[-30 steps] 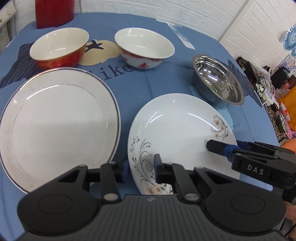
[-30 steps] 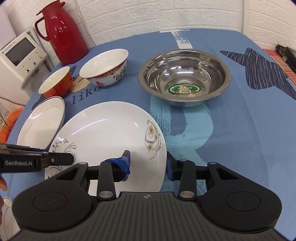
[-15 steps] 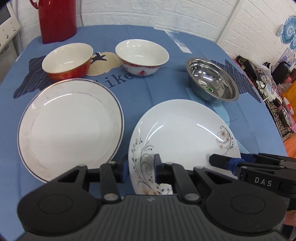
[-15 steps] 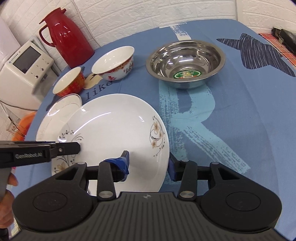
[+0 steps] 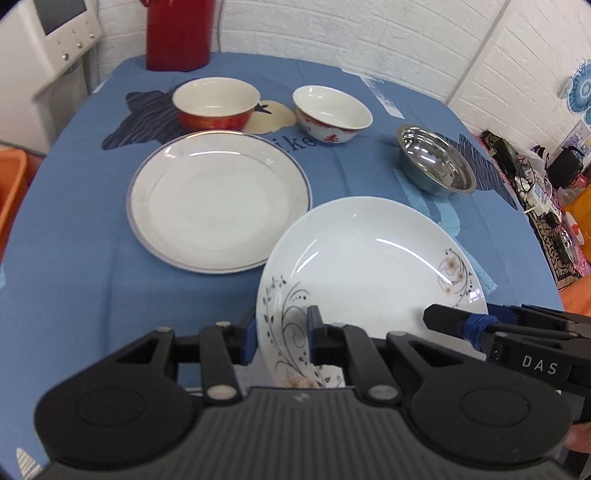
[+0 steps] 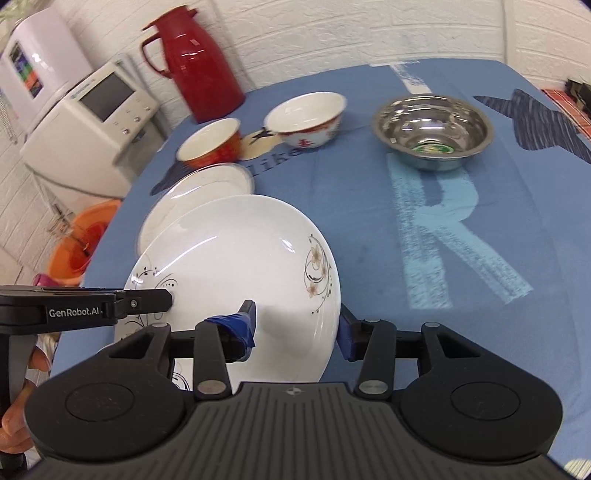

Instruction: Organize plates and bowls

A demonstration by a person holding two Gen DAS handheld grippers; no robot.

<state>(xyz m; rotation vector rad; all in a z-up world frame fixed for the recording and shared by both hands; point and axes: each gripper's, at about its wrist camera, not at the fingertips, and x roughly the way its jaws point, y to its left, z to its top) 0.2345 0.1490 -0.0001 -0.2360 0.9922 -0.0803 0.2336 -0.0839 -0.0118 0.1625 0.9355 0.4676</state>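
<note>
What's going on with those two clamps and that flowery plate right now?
Left hand-held gripper and right hand-held gripper both clamp the floral plate, raised. Rimmed plate alongside. Nothing blocking.

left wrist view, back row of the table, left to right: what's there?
red thermos → red bowl → white bowl with red pattern → steel bowl

table, blue cloth (image 5: 74, 288) | rimmed plate (image 5: 218, 199) | three bowls (image 5: 216, 103) | red jug (image 6: 199, 62)
</note>
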